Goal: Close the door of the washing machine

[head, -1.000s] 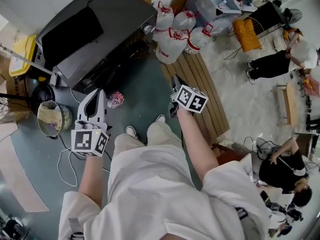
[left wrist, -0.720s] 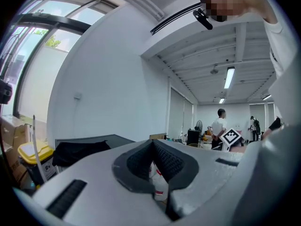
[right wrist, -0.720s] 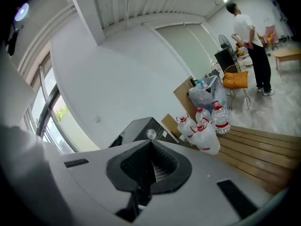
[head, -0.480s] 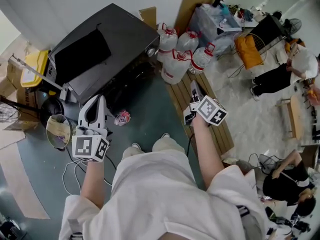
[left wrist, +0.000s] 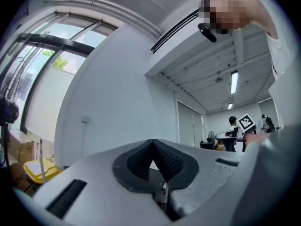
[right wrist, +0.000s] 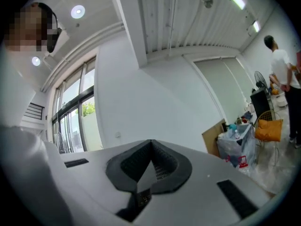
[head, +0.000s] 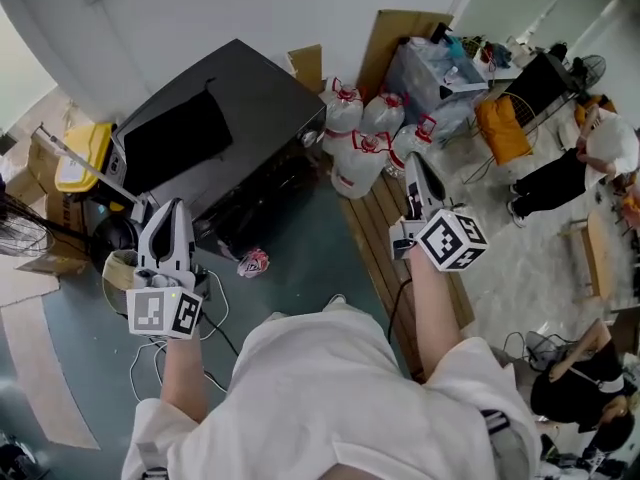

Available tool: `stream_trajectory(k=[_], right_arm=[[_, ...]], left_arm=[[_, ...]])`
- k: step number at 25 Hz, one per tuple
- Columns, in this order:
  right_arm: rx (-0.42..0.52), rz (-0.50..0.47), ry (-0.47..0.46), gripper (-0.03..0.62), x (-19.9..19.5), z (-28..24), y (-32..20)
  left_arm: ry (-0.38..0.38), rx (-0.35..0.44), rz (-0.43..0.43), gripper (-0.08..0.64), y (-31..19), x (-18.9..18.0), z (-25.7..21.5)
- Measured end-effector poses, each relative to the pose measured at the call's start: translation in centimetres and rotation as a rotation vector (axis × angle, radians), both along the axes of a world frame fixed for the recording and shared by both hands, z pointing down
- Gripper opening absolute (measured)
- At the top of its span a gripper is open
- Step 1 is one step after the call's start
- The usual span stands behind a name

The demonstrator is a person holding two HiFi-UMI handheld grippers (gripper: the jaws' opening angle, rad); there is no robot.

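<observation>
The washing machine [head: 220, 138] is a dark grey box against the white wall in the head view, with a black panel [head: 175, 130] lying flat on its top. Its front [head: 255, 193] is in shadow, so I cannot make out a door there. My left gripper [head: 168, 206] is held level off the machine's near left corner, apart from it, jaws together and empty. My right gripper [head: 413, 160] hangs to the machine's right over the water jugs, also shut and empty. In each gripper view the left gripper [left wrist: 152, 140] and right gripper [right wrist: 151, 141] have their pads meeting, with only wall beyond.
Several water jugs [head: 365, 133] and a wooden pallet [head: 385, 233] lie right of the machine. A yellow container [head: 82, 158], a round basket [head: 118, 268], cables [head: 215, 313] and a pink scrap [head: 252, 261] are on the floor. Cardboard [head: 395, 33] leans behind. A person [head: 560, 173] is at the right.
Both grippers have risen, the right one more, from beside my legs to over the jugs. The head view has lifted toward the wall. Both stay shut.
</observation>
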State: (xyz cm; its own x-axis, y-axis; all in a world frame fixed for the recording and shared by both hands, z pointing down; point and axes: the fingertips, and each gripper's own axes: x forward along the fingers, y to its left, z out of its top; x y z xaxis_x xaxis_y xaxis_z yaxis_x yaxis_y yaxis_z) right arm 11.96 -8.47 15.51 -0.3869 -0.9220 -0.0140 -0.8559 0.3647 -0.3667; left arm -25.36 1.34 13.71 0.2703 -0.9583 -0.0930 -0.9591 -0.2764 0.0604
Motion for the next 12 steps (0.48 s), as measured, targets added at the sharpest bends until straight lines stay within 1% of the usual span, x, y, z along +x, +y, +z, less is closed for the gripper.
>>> stream_trajectory(k=[4, 8, 10, 12], right_arm=[[0.088, -0.008, 0.061, -0.002, 0.5, -3.2, 0.9], [0.152, 0.007, 0.177, -0.001, 0.9, -5.0, 2.4], [0.162, 0.009, 0.198, -0.001, 1.0, -5.2, 3.4], [0.144, 0.024, 0.189, -0.001, 1.5, -5.0, 4.2]], left_arm=[[0.043, 0.028, -0.021, 0.006, -0.3, -0.6, -1.6], [0.050, 0.044, -0.074, 0.006, 0.3, -2.0, -2.3], [0.063, 0.037, -0.107, 0.006, 1.0, -2.9, -2.0], [0.085, 0.026, -0.140, 0.006, 1.8, -3.6, -1.4]])
